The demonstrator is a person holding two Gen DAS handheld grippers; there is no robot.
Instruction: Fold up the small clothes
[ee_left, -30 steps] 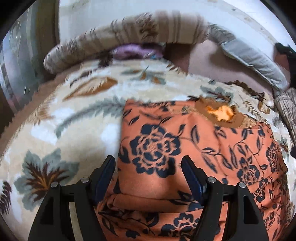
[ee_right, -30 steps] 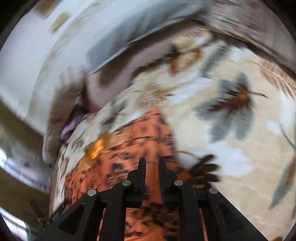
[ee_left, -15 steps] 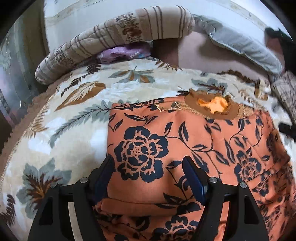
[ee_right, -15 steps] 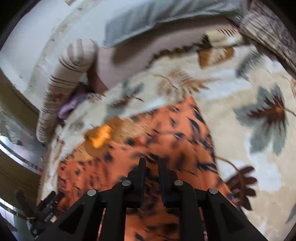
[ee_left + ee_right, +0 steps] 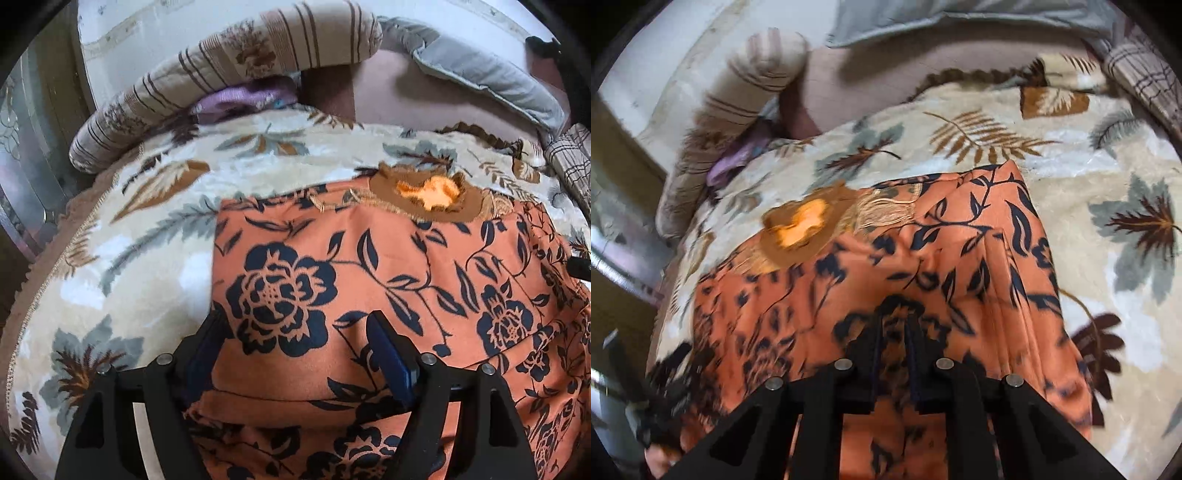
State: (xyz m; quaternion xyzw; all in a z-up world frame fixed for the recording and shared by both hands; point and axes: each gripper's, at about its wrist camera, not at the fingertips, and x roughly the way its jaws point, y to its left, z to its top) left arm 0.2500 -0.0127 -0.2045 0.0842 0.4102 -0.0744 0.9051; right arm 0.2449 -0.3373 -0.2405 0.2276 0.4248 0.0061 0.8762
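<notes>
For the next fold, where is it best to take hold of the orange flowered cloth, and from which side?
Probably the near left corner of the orange cloth, approached from the blanket side. There the edge runs straight and a folded layer sits raised, so one finger could slip under it. The left tool hangs open there already.

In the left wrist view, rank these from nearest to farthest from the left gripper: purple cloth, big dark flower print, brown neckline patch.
1. Big dark flower print, just ahead of the left gripper, on the orange garment.
2. Brown neckline patch, at the garment's far edge, right of centre.
3. Purple cloth, tucked under the striped pillow.
</notes>
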